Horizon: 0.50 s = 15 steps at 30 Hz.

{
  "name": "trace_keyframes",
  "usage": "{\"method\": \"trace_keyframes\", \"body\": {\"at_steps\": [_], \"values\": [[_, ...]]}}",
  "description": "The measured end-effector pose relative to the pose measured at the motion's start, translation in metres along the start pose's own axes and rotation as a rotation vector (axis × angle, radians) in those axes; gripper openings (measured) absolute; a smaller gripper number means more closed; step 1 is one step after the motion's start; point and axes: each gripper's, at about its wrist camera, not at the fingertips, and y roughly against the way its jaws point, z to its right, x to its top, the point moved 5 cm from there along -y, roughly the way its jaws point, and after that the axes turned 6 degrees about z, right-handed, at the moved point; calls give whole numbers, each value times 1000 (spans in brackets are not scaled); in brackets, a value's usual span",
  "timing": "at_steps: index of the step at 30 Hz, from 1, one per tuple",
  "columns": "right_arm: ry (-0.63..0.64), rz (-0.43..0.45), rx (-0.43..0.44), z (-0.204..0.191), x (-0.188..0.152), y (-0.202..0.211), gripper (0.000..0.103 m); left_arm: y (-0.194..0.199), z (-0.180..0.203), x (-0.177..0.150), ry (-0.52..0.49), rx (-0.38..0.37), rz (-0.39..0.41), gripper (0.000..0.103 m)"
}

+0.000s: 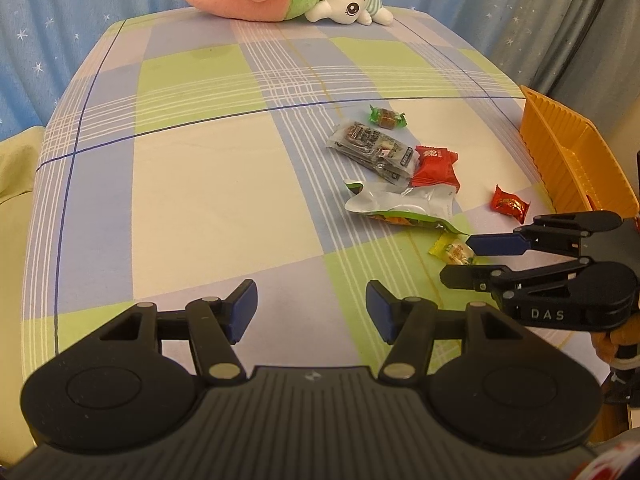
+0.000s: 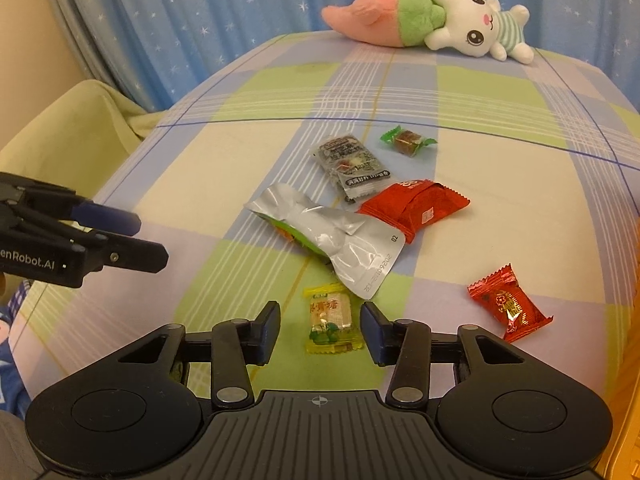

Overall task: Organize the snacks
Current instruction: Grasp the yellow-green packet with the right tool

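Yellow candy between our open right tool pads; crinkly wrapper may slip, probably. Left tool open, idle.

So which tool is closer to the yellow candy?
Right. The right tool has its open fingers on either side of the yellow candy; the left tool hangs open off to its left, over bare cloth.

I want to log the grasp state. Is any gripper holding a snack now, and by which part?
Nothing is held. The right gripper is open, its fingers on either side of the yellow candy without closing. The left gripper is open over bare cloth.
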Motion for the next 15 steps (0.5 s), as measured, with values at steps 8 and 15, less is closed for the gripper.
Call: {"method": "trace_keyframes", "body": {"at_steps": [8,15], "values": [[14,6,-52,-4,3,-6,38,0,0,0,0,0,0,57],[71,3,-114,-7,2,-9,23,-3,2,1,-10,-3,1,57]]}}
